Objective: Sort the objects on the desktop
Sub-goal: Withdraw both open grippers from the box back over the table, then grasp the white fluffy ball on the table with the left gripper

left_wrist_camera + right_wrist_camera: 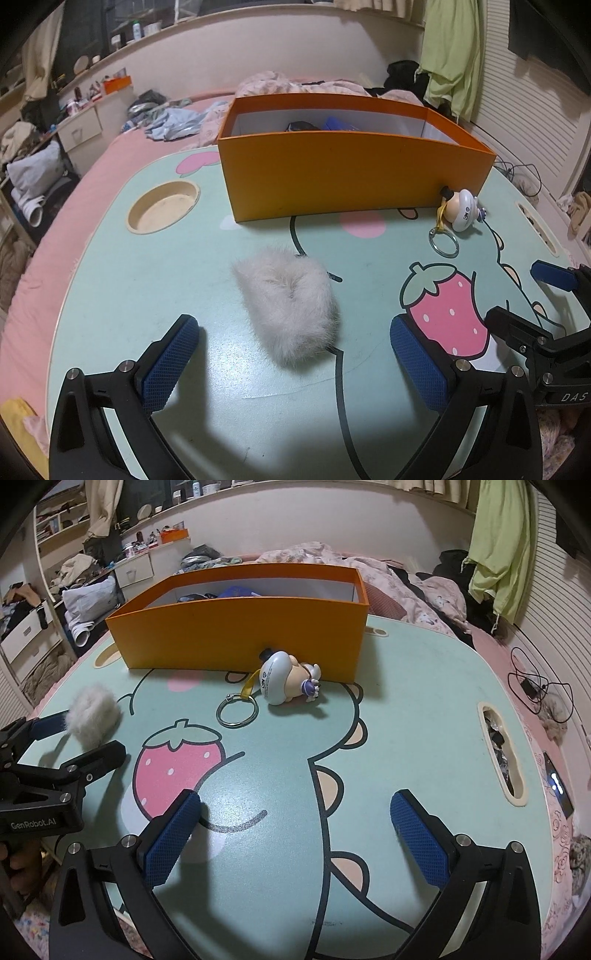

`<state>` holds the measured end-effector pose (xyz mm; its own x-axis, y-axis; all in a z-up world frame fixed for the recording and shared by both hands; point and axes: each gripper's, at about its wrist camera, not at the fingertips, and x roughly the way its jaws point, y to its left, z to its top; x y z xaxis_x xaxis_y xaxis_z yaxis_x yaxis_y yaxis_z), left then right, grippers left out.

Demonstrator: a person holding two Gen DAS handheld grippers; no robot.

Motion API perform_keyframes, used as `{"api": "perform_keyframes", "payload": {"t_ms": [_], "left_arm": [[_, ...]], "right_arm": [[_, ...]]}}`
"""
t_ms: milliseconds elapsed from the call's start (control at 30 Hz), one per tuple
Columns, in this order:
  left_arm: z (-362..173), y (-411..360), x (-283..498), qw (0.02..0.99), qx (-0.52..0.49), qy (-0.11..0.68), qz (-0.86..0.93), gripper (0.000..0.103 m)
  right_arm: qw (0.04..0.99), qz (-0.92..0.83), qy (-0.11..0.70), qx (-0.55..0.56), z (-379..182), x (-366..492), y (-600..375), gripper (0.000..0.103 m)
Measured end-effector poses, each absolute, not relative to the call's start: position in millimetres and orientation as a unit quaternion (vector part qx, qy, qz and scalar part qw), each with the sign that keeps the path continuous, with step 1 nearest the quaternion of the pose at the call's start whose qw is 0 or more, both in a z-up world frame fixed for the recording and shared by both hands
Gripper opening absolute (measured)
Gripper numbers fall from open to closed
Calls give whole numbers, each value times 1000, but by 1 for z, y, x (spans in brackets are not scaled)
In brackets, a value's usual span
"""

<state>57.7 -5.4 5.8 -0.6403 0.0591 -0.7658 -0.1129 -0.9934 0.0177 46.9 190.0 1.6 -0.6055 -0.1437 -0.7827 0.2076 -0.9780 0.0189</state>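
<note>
A white fluffy pouch lies on the green cartoon table, just ahead of my open, empty left gripper, between the lines of its fingers. It also shows in the right wrist view. A toy figure keychain with a metal ring lies against the front wall of the orange box; it also shows in the left wrist view. My right gripper is open and empty over the table, well short of the keychain. The orange box holds dark and blue items.
A round cup recess sits in the table's left part. A handle slot is at the right edge. A phone lies on the pink bedding beyond. A bed with clothes surrounds the table.
</note>
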Motion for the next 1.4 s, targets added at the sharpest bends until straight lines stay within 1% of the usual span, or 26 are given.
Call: {"api": "perform_keyframes", "payload": {"t_ms": [667,767,867,933,1000,1033,1067,1100,1133,1167,1200,1267,1333,1400], "left_arm": [[6,-6,59,42,-420,30,906,103],[7,-9,59,45,-415,19,908,102],[8,-13,64,60,-407,5,911,99],[9,-14,67,67,-404,4,912,95],[10,-13,69,70,-401,6,913,83],[10,-13,69,71,-400,8,914,79],[11,-11,69,71,-398,9,914,71],[12,-10,70,74,-396,11,915,57],[13,-9,70,77,-394,12,916,46],[13,-7,72,84,-391,15,916,24],[14,-6,72,90,-390,16,916,15],[19,1,80,114,-371,27,921,15],[27,14,90,128,-344,59,928,15],[27,23,91,122,-341,85,928,18]], "right_arm": [[98,-895,37,433,1,47,190,103],[98,-895,37,433,1,47,190,103],[98,-895,37,433,1,47,190,103],[98,-895,36,433,1,47,190,103],[98,-895,37,433,1,47,190,103],[98,-895,37,433,1,47,190,103],[98,-895,37,433,1,47,190,103],[98,-895,37,433,1,47,190,103],[98,-895,37,433,1,47,190,103],[98,-895,37,433,1,47,190,103],[98,-895,37,433,1,47,190,103],[98,-895,36,433,1,47,190,103],[98,-895,37,433,1,47,190,103],[98,-895,36,433,1,47,190,103]]}}
